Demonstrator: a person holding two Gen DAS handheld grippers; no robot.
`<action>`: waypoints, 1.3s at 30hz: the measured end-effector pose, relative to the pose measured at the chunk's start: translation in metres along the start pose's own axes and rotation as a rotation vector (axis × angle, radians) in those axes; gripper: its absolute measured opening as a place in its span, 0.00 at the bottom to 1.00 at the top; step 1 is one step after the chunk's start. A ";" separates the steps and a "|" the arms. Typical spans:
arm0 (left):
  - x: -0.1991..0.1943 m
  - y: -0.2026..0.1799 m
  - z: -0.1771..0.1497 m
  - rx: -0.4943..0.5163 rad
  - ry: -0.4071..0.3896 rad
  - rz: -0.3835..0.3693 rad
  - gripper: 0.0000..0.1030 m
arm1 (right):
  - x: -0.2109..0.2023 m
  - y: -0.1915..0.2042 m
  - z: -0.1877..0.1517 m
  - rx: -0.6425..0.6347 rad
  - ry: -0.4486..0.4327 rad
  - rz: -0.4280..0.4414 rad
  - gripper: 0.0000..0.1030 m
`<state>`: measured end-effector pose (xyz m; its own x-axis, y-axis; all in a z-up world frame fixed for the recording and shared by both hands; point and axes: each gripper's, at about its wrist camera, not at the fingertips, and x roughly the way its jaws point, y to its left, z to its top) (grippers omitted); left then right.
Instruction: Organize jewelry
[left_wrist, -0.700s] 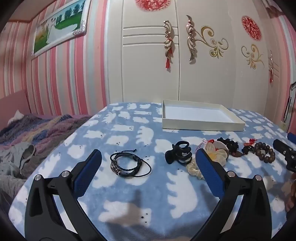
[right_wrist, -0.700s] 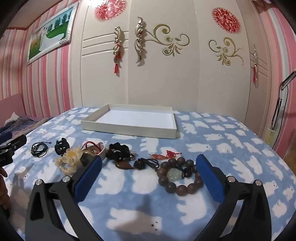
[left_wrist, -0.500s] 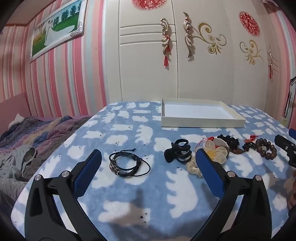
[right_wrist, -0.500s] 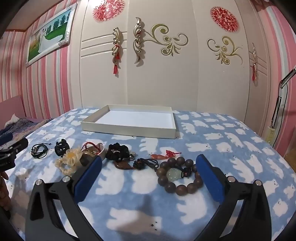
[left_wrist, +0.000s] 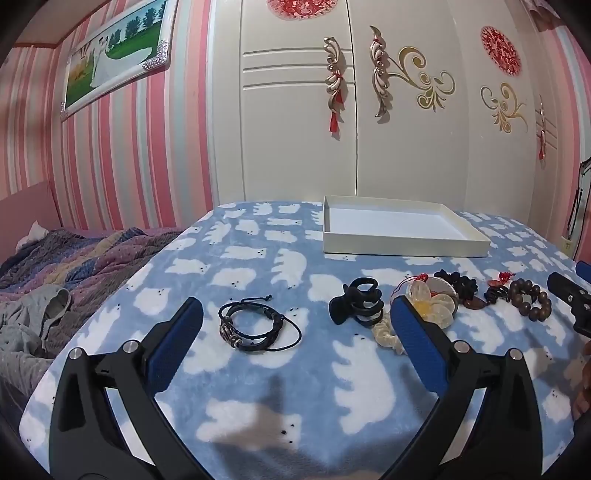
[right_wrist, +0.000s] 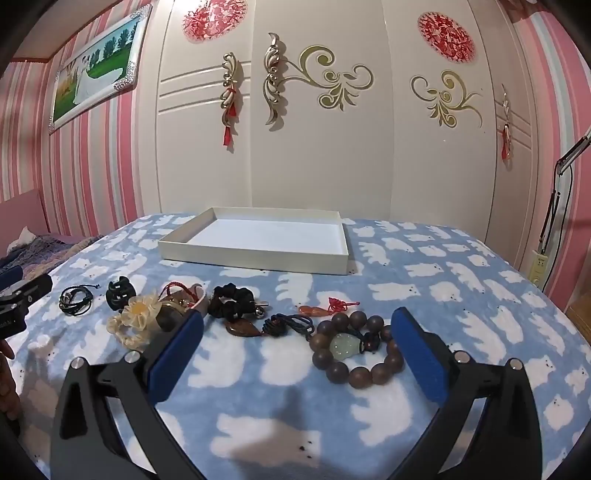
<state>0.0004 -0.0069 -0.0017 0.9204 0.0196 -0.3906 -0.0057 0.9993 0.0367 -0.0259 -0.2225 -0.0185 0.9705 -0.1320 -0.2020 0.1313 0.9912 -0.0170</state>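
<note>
The left gripper (left_wrist: 297, 325) has its fingers (left_wrist: 177, 341) spread wide with nothing pinched; a black cord bracelet (left_wrist: 256, 326) lies on the blanket (left_wrist: 258, 266) between and just beyond them. Beside the right-hand finger sit a black hair claw (left_wrist: 356, 306) and a cream flower scrunchie (left_wrist: 434, 308).

The right gripper (right_wrist: 297, 325) is likewise spread and holds nothing. A wooden bead bracelet (right_wrist: 356, 349) with a pale green pendant (right_wrist: 343, 346) lies between its fingers (right_wrist: 421, 356), close to the right-hand one. Farther out, left of the beads, lie a dark cord knot (right_wrist: 286, 325), a brown leaf pendant (right_wrist: 242, 328), a black scrunchie (right_wrist: 231, 299) and a small red tassel charm (right_wrist: 330, 307).

Beyond the row of jewelry, well apart from it, a shallow white tray (right_wrist: 255, 254) stands on the blanket with nothing in it. Behind it rises a white wardrobe (right_wrist: 314, 147).
</note>
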 end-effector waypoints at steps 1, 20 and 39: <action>0.000 0.000 0.000 0.002 -0.001 0.001 0.97 | 0.000 0.000 0.000 -0.001 0.000 -0.001 0.98; -0.003 0.001 -0.001 -0.006 -0.011 0.013 0.97 | -0.003 -0.004 0.000 0.015 -0.012 -0.005 0.98; -0.006 0.004 -0.001 -0.020 -0.024 0.005 0.97 | 0.003 -0.007 -0.003 0.019 0.052 -0.035 0.98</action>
<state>-0.0057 -0.0032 0.0002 0.9295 0.0237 -0.3681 -0.0175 0.9996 0.0203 -0.0241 -0.2303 -0.0221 0.9535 -0.1656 -0.2518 0.1693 0.9855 -0.0069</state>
